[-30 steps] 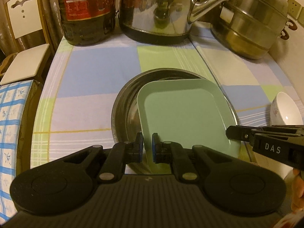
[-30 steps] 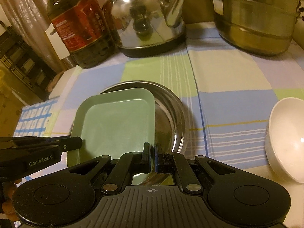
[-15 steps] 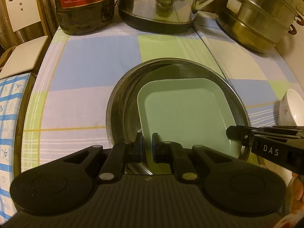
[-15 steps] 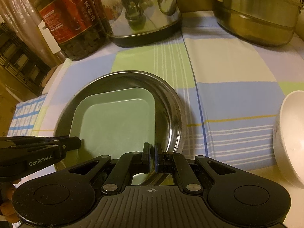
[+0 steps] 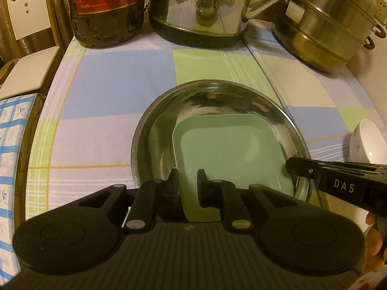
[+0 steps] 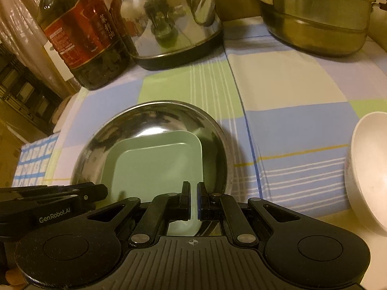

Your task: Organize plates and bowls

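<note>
green plate [image 5: 227, 149] is sitting inside steel pan [image 5: 154, 130], near edge running 9-to-3 between both grippers; left gripper [image 5: 187, 181] is straddling it part-open, right gripper [image 6: 193, 194] is pinching it; white bowl [image 6: 370, 181] is waiting at 3 o'clock, nearer right

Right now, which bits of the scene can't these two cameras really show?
- Green plate near edge: left wrist view, hidden behind the left gripper.
- White bowl: right wrist view, cut off by the frame edge.
- Steamer pot top: cropped in both views.
- Oil bottle label: small print unreadable.
</note>
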Demonstrator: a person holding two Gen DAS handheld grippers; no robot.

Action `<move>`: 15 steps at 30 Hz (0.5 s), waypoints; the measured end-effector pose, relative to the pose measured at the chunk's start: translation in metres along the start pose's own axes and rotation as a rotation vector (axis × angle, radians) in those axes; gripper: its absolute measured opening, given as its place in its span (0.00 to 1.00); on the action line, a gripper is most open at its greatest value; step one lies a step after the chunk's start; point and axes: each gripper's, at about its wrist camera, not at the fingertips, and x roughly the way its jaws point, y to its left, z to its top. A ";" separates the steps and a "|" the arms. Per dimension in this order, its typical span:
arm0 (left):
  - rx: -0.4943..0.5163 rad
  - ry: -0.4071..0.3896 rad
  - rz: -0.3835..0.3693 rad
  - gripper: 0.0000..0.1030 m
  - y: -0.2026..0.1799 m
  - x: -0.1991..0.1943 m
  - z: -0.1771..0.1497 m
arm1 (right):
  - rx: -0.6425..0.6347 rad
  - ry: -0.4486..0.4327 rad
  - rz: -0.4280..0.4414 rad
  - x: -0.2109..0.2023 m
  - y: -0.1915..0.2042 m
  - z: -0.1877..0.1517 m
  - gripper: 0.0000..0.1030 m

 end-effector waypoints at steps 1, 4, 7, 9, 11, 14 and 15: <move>-0.001 -0.004 0.000 0.13 0.000 -0.002 0.000 | 0.002 -0.003 0.004 -0.002 0.000 0.001 0.04; -0.005 -0.020 -0.002 0.14 -0.001 -0.010 0.001 | 0.005 -0.017 0.013 -0.010 0.002 0.001 0.04; -0.004 -0.039 0.001 0.17 -0.003 -0.020 0.001 | 0.006 -0.034 0.023 -0.020 0.003 0.001 0.04; -0.001 -0.053 -0.001 0.17 -0.005 -0.029 0.000 | 0.012 -0.046 0.031 -0.028 0.001 0.000 0.04; 0.002 -0.062 0.001 0.19 -0.008 -0.037 -0.001 | 0.018 -0.060 0.038 -0.037 0.000 0.000 0.04; 0.004 -0.082 0.008 0.22 -0.011 -0.053 -0.005 | 0.033 -0.079 0.051 -0.055 -0.004 -0.002 0.04; -0.003 -0.093 0.011 0.22 -0.013 -0.059 -0.007 | 0.038 -0.086 0.058 -0.062 -0.006 -0.004 0.04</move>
